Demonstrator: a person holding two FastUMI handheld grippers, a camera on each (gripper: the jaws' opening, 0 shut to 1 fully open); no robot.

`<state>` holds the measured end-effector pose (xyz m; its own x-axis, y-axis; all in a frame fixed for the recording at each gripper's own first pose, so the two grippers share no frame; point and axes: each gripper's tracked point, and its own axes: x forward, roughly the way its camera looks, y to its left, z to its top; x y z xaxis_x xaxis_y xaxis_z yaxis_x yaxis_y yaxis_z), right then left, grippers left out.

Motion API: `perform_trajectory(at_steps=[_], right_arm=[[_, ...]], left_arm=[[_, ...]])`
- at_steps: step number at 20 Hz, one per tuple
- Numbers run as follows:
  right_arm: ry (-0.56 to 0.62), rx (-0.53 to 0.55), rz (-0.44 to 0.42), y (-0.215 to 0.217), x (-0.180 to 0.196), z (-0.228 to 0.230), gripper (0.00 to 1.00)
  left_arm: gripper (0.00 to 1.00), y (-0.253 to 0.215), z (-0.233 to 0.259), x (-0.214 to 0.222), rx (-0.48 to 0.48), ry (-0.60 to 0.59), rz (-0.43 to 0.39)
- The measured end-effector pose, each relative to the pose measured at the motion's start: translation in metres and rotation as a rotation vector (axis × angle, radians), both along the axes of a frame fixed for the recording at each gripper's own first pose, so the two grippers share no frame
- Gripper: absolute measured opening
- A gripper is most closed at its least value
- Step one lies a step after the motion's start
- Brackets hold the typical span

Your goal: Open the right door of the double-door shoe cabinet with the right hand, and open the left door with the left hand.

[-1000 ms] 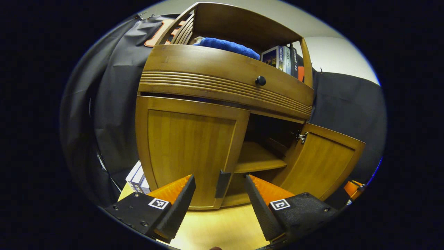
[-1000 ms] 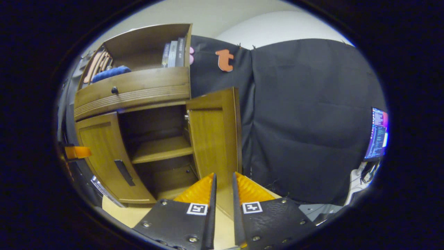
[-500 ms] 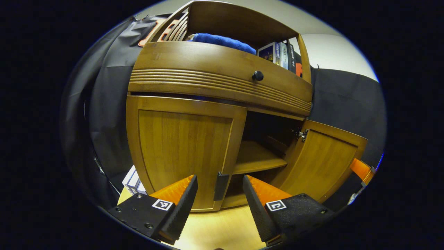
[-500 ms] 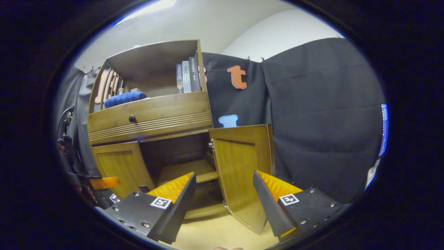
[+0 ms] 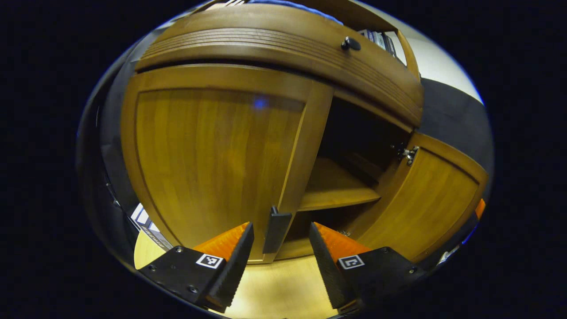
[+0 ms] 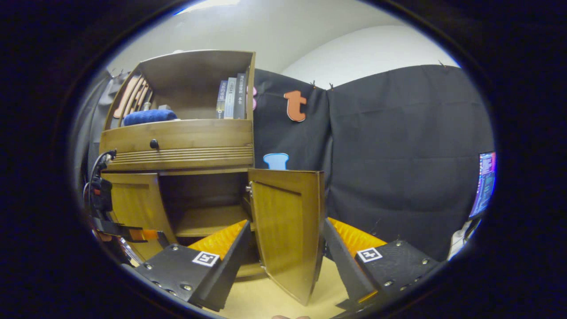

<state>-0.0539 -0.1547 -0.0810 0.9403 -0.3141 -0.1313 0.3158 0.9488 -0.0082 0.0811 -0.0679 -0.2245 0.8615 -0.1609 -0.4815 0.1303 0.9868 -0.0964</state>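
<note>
The wooden shoe cabinet has its left door closed, with a dark vertical handle on its right edge. My left gripper is open just in front of that handle, which stands between the fingertips without touching them. The right door is swung out wide, also seen as the right door in the left gripper view. My right gripper is open, with the door's free edge standing between its fingers and neither pressing on it. The left gripper shows by the left door.
An inner shelf lies behind the open door. Above is a drawer with a black knob. A blue towel and books sit on top. Stacked books lie left of the cabinet. A monitor glows at right.
My left gripper has moved in close to the left door's handle. My right gripper, shut a second ago, has opened and drawn back slightly; the right door stays open.
</note>
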Motion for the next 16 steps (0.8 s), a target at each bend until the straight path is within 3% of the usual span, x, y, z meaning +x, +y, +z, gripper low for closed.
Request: perform_trajectory(at_steps=[2, 4, 7, 8, 9, 10, 16], right_arm=[[0.001, -0.018, -0.025, -0.011, -0.004, 0.001, 0.97], [0.007, -0.027, -0.046, -0.020, -0.005, 0.000, 0.97], [0.009, -0.020, -0.057, -0.029, 0.000, -0.001, 0.98], [0.008, -0.015, -0.057, -0.031, 0.003, -0.002, 0.99], [0.006, -0.009, -0.054, -0.031, 0.007, -0.003, 1.00], [0.005, -0.005, -0.047, -0.030, 0.012, -0.003, 0.97], [0.026, -0.001, 0.038, -0.007, 0.036, -0.013, 0.97]], left_arm=[[0.72, -0.002, -0.013, 0.010, 0.000, 0.013, 0.014], [0.77, -0.004, -0.025, 0.019, -0.001, 0.028, 0.022], [0.46, 0.004, -0.040, 0.032, 0.025, 0.046, 0.060], [0.44, 0.005, -0.042, 0.034, 0.024, 0.042, 0.068], [0.49, 0.004, -0.042, 0.036, 0.022, 0.040, 0.068], [0.42, 0.004, -0.042, 0.037, 0.029, 0.031, 0.067], [0.35, 0.006, -0.042, 0.036, 0.108, -0.023, 0.049]])
